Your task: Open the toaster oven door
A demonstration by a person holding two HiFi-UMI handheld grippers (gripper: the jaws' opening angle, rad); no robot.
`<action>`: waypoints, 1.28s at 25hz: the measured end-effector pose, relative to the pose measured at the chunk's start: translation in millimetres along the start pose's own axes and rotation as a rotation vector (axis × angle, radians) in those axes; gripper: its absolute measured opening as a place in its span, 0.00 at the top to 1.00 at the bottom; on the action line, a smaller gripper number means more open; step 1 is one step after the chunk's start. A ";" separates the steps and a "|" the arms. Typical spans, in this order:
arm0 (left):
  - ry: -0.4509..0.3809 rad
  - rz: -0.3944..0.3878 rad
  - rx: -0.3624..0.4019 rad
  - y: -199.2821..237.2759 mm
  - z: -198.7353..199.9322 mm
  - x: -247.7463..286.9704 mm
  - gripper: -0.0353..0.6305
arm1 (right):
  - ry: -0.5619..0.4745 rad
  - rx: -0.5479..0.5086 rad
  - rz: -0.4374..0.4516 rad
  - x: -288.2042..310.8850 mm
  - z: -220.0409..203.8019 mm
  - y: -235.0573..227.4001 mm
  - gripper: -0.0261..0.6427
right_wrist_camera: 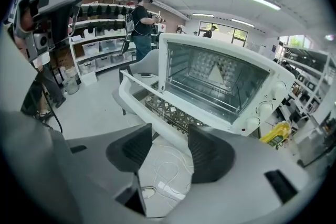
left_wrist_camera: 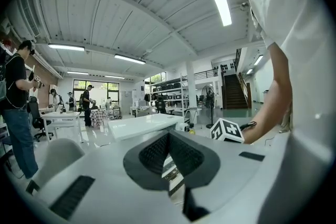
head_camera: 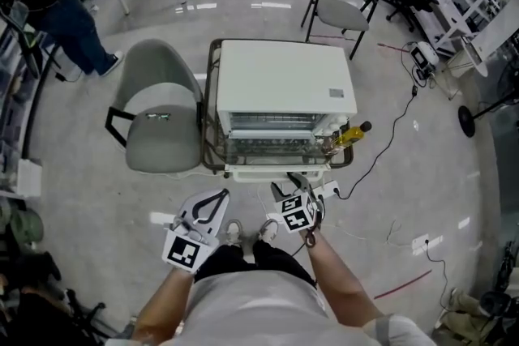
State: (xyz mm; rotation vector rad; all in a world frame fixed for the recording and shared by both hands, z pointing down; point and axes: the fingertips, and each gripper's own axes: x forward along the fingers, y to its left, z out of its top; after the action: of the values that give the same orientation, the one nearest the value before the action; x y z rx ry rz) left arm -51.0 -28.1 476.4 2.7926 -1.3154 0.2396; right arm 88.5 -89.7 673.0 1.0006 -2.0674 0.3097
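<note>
So the door (right_wrist_camera: 157,107) lies open just ahead of the empty, spread right claw (right_wrist_camera: 169,136), left claw (left_wrist_camera: 169,139) pinched together: job looks done.

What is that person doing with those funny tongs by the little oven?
A person stands facing a white toaster oven, with tongs in each hand. The oven door already hangs open. The right tongs are open and empty, just in front of the door, touching nothing. The left tongs are shut and held off to the side.
</note>
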 end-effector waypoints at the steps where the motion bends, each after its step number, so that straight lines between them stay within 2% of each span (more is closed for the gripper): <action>1: -0.001 -0.001 -0.004 0.3 -0.2 0.2 0.92 | -0.002 0.012 0.002 0.3 -1.0 0.2 0.63; 8: 0.008 -0.018 0.009 1.6 -0.7 0.1 0.92 | 0.015 0.063 0.031 5.9 -16.4 8.1 0.63; 17: 0.026 -0.020 -0.010 2.4 -8.8 -6.1 0.92 | -0.002 0.169 -0.011 5.7 -24.0 12.1 0.63; 21: 0.035 -0.025 -0.025 2.8 -14.7 -5.7 0.92 | 0.002 0.184 -0.024 8.5 -27.7 14.1 0.63; 32: 0.047 -0.035 0.018 9.0 -22.3 -5.9 0.92 | 0.024 0.264 -0.053 17.4 -43.4 17.5 0.63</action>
State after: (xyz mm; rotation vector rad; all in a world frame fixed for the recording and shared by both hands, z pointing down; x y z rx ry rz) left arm -64.4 -27.0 497.2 2.8035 -1.2597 0.3151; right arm 93.3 -65.4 716.2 1.2002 -2.0097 0.5758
